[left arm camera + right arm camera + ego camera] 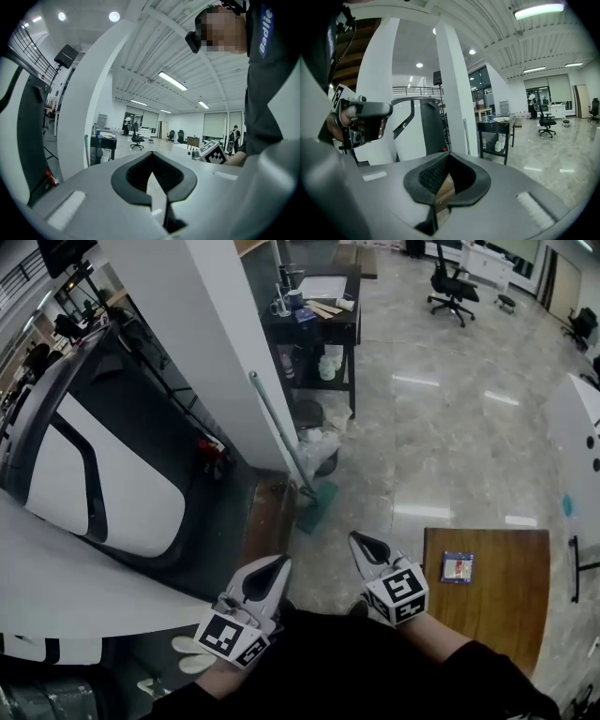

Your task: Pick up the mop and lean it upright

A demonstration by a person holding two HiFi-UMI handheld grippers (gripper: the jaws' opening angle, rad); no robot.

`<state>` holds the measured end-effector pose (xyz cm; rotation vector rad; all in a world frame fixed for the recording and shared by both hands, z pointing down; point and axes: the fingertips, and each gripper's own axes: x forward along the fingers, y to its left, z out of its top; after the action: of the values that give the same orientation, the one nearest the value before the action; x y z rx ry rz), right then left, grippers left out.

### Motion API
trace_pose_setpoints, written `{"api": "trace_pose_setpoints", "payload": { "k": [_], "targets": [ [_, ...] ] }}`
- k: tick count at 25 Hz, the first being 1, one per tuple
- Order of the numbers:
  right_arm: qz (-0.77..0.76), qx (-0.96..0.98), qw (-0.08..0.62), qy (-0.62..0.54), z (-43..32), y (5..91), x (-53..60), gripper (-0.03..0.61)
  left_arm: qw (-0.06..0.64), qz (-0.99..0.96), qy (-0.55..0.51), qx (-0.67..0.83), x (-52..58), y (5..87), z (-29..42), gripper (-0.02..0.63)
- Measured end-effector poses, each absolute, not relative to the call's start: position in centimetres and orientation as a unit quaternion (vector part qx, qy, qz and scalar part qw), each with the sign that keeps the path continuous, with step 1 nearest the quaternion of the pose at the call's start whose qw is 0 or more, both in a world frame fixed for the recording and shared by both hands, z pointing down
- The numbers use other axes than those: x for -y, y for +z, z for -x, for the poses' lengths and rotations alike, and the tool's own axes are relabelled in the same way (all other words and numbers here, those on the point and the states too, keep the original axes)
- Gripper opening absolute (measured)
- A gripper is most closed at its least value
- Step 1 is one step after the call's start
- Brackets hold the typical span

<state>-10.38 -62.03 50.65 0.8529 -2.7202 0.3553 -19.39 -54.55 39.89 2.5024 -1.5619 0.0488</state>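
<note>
A large open-plan office: a black shelf table (355, 334) beside the white pillar (206, 334), swivel chairs (453, 282) beyond it on polished stone floor (441, 437), strip lights (172, 80) overhead

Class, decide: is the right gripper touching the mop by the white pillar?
Apart. The head view shows bare floor between the right gripper and the mop; the right gripper view shows its jaws closed on nothing.

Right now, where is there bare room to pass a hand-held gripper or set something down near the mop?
Bare floor lies open between the mop and the wooden table, and widens right of the black cart. The table is bare except a small packet near its far edge. Crowded: bags under the cart, beside the mop.
</note>
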Motion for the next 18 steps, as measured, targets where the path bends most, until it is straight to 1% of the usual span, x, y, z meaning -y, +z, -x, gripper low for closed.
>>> {"api": "trace_pose_setpoints", "payload": {
  "k": [6,13,18],
  "targets": [
    [-0.322,0.933,0.118,0.110,10.4,47.2,57.8,0.004,0.083,-0.874,0.012,0.479,51.5,39.0,19.5,0.020],
    [-0.379,0.910,0.118,0.119,14.6,46.5,50.7,0.003,0.070,-0.897,0.020,0.436,46.3,38.8,24.0,0.020],
    [-0.391,0.905,0.120,0.120,17.7,45.8,46.8,0.003,0.084,-0.910,0.016,0.407,43.2,40.0,26.0,0.020]
  ]
}}
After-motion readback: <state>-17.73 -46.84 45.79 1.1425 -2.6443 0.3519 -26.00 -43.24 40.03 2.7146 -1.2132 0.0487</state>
